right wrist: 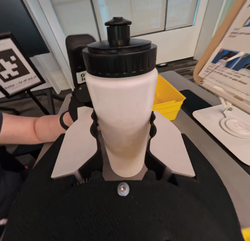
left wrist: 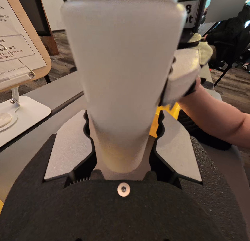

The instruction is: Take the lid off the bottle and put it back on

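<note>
The white bottle (right wrist: pixel 121 119) stands upright on the grey table (right wrist: pixel 196 146), black ribbed lid (right wrist: pixel 119 61) screwed on. Both the right gripper (right wrist: pixel 123 126) and left gripper (left wrist: pixel 122 126) clamp its lower body. It looks light, squeezable plastic (likely slippery); the lid's ribs offer the surest hold. A yellow bin (right wrist: pixel 167 98) sits behind.

Yellow bin (right wrist: pixel 167 98) on grey table (right wrist: pixel 202 146); instruction board on white stand (right wrist: pixel 216 126) beside it.

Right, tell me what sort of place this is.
Probably an office-like data-collection room: a grey table, standing instruction boards, a framed marker sign on a stand, and wood-look flooring.
</note>
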Available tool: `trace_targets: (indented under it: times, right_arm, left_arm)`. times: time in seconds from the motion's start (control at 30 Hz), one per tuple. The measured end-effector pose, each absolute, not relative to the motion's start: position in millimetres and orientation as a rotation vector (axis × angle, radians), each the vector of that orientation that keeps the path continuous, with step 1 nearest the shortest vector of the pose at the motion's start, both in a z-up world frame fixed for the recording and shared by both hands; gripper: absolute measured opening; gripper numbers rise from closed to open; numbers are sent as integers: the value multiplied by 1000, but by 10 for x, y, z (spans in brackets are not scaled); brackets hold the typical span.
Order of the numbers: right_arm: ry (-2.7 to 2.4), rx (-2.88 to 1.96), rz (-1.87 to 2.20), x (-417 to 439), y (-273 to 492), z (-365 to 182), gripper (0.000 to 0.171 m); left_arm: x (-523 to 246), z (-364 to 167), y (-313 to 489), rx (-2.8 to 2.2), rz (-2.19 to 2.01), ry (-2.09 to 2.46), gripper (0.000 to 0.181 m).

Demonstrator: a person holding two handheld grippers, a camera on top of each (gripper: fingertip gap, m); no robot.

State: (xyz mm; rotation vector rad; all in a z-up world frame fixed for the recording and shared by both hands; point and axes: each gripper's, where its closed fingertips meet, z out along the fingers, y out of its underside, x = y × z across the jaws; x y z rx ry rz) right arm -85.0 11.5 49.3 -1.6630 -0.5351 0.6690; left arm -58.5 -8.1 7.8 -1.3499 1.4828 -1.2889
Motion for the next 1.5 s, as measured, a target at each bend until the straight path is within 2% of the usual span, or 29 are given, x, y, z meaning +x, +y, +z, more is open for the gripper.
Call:
trace_targets:
  times: [0.2, 0.3, 0.37, 0.47, 0.67, 1.0, 1.2, 1.37, 1.43, 1.5]
  right_arm:
    - [-235, -1664, 564, 32, -389, 1228, 77]
    - [-11, -1767, 482, 586, -689, 1222, 77]
    - [136, -1887, 472, 890, -807, 994, 77]
    - [344, -2155, 518, 1220, -893, 367, 77]
    - [573, -2541, 553, 1449, -763, -728, 78]
    - [682, -2808, 398, 1492, -754, -1385, 77]
    - [587, -2850, 330, 1495, -811, -1300, 78]
    - [459, -2651, 146, 1670, -892, -671, 82]
    - [527, -2585, 56, 1843, -1049, -490, 81]
    - [619, -2588, 19, 1990, -1265, -483, 80]
  left_arm:
    - [-761, 399, -182, -1324, -1323, 1478, 96]
    - [-811, 351, -225, -1383, -1295, 1545, 96]
    - [-823, 346, -254, -1393, -1290, 1565, 95]
    - [-831, 331, -295, -1406, -1285, 1585, 92]
    - [-847, 214, -329, -1457, -1209, 1659, 91]
    - [-875, 21, -283, -1559, -1126, 1723, 87]
    - [-933, 3, -28, -1607, -995, 1666, 92]
    - [-1443, 97, 807, -1759, -591, 1429, 96]
    - [-1819, 132, 1229, -1837, -389, 1288, 93]
    - [-2139, 143, 1509, -1890, -300, 1194, 81]
